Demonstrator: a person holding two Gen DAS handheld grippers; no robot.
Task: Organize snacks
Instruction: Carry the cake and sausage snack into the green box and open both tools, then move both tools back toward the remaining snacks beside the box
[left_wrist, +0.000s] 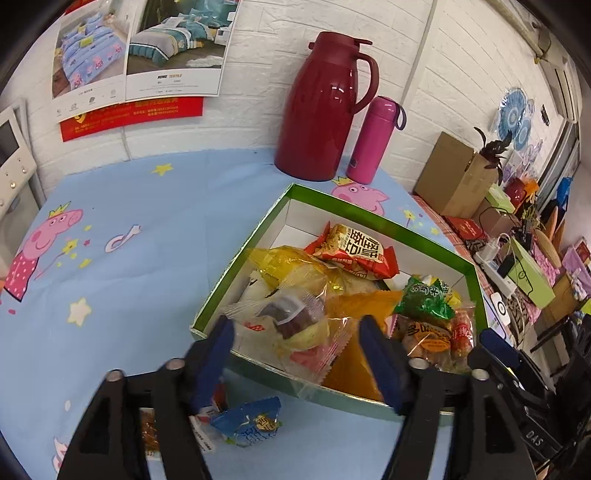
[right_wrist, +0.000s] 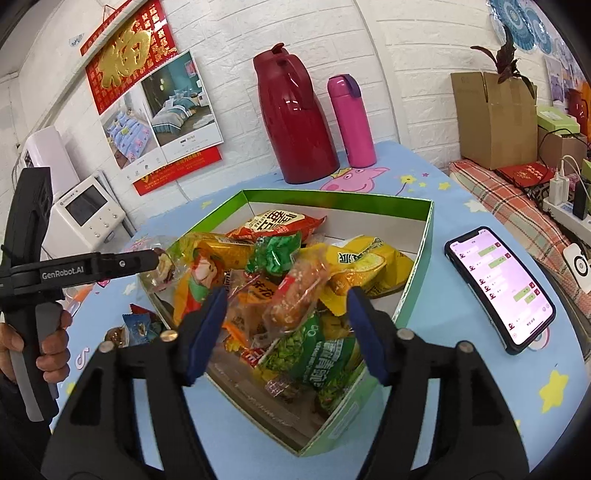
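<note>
**Clear packet hangs on the box rim**

Left gripper (left_wrist: 295, 358) has its fingers apart around a clear-wrapped pastry packet (left_wrist: 291, 325); right gripper (right_wrist: 286, 328) is spread too, holding nothing, above the pile. The packet's long axis runs from 10 to 4 o'clock, its corner draped over the near wall of the green box (left_wrist: 380, 218). Judged risk: bumped, it slides out toward the blue packet (left_wrist: 251, 424) at 6 o'clock.

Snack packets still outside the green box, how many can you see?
3, maybe more hidden: a blue packet, a red-and-white packet and a brown snack, all on the tablecloth by the box's near-left side.
</note>
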